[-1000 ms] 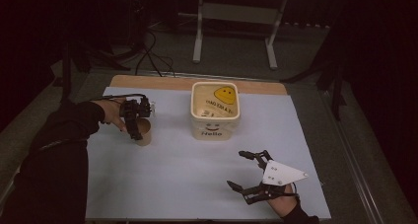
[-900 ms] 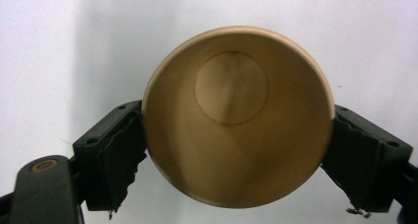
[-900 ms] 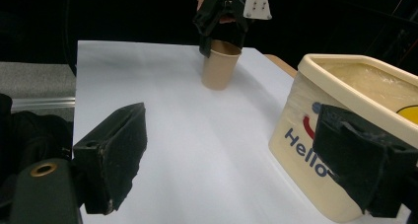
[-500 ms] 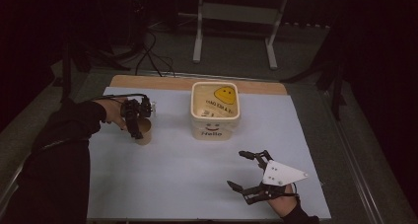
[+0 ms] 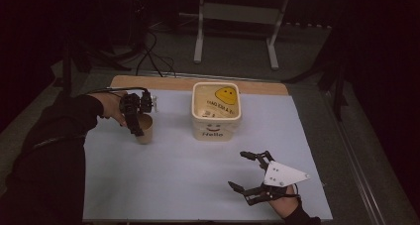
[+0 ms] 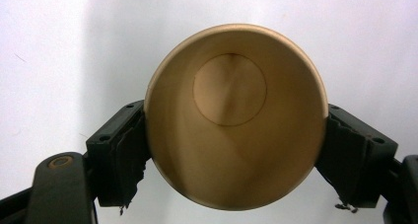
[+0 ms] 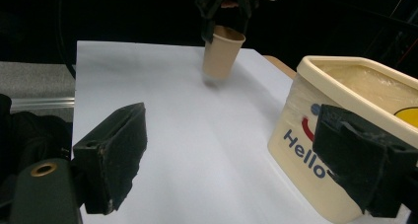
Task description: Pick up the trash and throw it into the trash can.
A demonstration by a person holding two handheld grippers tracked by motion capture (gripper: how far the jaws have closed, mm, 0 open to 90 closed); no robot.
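Observation:
A tan paper cup (image 6: 231, 120) sits upright and empty between the jaws of my left gripper (image 6: 231, 155). The jaws have just been closing, and both pads (image 6: 121, 155) now press on its sides. In the high view the cup (image 5: 144, 131) hangs just above the white sheet at the left, with the left gripper (image 5: 140, 127) coming down on it from above. The right gripper view has the cup (image 7: 222, 54) far off, a shadow under it. My right gripper (image 5: 236, 169) rests at the front right, open, with nothing between its jaws (image 7: 241, 160).
A cream tub (image 5: 216, 128) marked "Hello", with a yellow smiley inside, stands at the middle back of the white sheet (image 5: 183, 180). In the right gripper view the tub (image 7: 300, 150) is close on the right. The table's wooden edge (image 5: 168, 82) runs behind it.
The left gripper has shut on the cup and risen a little with it off the sheet. The right gripper has stayed where it was.

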